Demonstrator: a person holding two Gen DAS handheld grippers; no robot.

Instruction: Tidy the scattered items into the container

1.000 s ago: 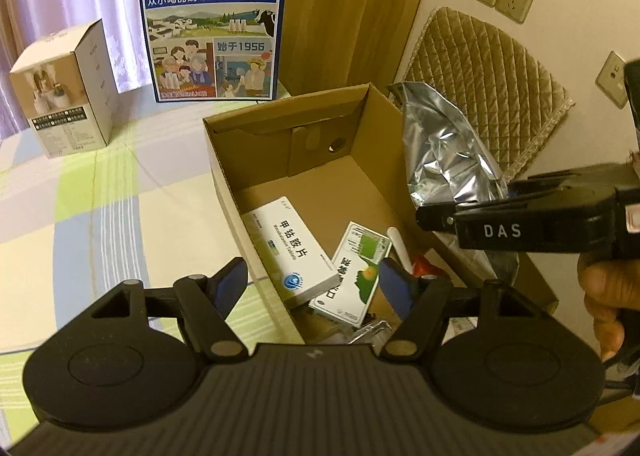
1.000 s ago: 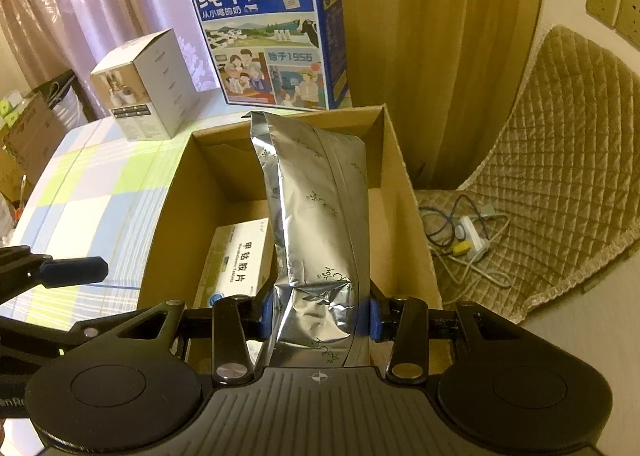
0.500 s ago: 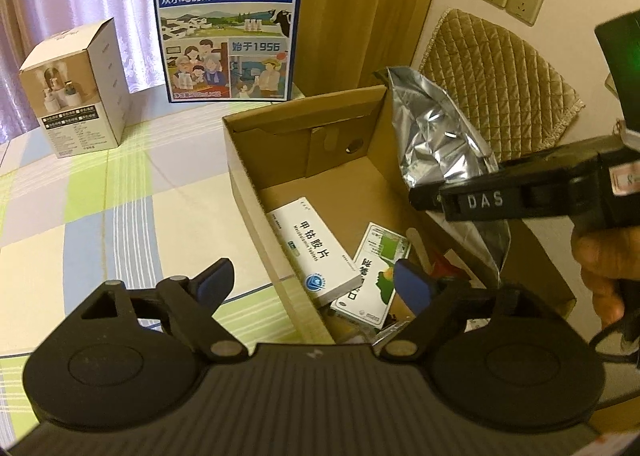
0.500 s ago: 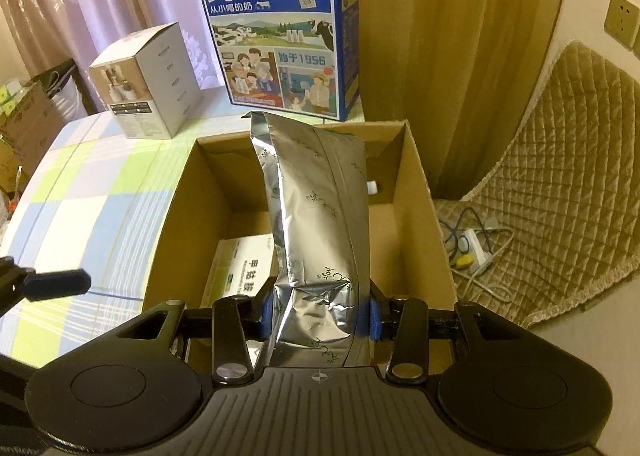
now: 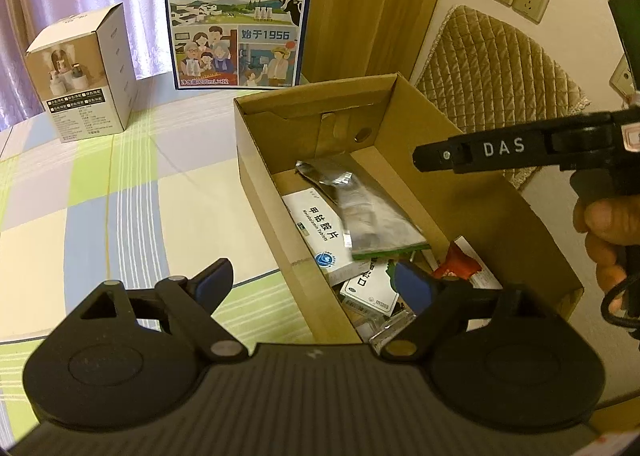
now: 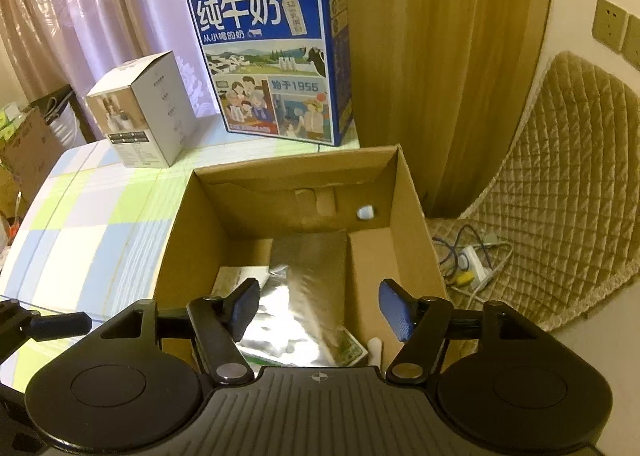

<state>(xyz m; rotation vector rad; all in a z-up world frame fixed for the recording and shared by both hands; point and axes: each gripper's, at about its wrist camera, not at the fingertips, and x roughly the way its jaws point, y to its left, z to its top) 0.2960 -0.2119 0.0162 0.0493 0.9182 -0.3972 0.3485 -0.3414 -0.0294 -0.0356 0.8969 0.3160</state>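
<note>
Silver foil pouch (image 6: 306, 296) lies lengthwise inside the cardboard box (image 6: 416, 224), directly below the right hand-held gripper (image 6: 316, 310), whose jaws are spread and empty.

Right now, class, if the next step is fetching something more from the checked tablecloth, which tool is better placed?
Left. The left tool is open over the tablecloth beside the cardboard box; the right tool, also open, hangs over the box's inside.

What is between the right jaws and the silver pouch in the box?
Nothing visible. The right gripper hangs open directly above the silver pouch, which lies flat inside the cardboard box, partly over a white medicine box.
</note>
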